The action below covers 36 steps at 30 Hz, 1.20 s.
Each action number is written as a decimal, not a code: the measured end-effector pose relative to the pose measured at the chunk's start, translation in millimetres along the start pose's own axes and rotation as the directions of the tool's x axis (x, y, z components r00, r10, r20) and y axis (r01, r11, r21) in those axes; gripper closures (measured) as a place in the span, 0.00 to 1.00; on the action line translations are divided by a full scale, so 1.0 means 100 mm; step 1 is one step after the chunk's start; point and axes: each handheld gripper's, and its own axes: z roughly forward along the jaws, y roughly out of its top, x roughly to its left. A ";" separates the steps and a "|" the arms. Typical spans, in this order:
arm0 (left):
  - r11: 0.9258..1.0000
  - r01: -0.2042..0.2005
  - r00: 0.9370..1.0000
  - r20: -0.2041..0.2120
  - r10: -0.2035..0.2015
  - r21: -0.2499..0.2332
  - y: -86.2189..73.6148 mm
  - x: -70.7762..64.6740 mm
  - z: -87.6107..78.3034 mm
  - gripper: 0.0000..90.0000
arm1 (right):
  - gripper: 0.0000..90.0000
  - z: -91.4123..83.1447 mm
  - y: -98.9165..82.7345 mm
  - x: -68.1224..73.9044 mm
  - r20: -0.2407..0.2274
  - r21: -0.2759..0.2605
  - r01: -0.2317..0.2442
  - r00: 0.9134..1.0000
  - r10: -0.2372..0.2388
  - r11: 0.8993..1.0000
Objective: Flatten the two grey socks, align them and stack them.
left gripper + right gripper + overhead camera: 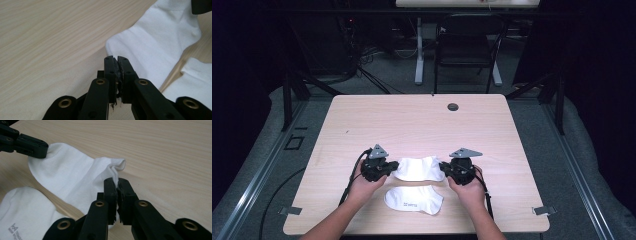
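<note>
On the pale wooden surface (412,120) two white socks lay near the person's edge, one farther and one nearer. The far sock (418,168) was stretched flat between the two grippers, lying left to right. The left gripper (393,165), held in the person's left hand (364,186), met that sock at its left end; in the left gripper view (116,59) its jaws were pressed together at the sock's (160,47) rounded edge, though the pictures did not make plain whether any cloth was caught between them. The right gripper (443,166), held in the right hand (470,190), was at the sock's right end, and in the right gripper view (117,181) its jaws were clamped on a puckered fold of the sock's (72,177) edge. The near sock (413,199) lay flat just in front of the far one, between the two forearms, with small grey print on it (17,230). A round grommet (453,106) sat near the far edge of the surface, and a dark chair (467,45) stood on the floor beyond.
</note>
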 end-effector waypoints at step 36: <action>0.998 0.039 0.995 0.089 -0.035 -0.043 -0.36 -0.34 -0.54 0.96 | 0.96 -0.49 -0.23 0.43 -0.073 0.038 0.059 0.996 -0.057 0.998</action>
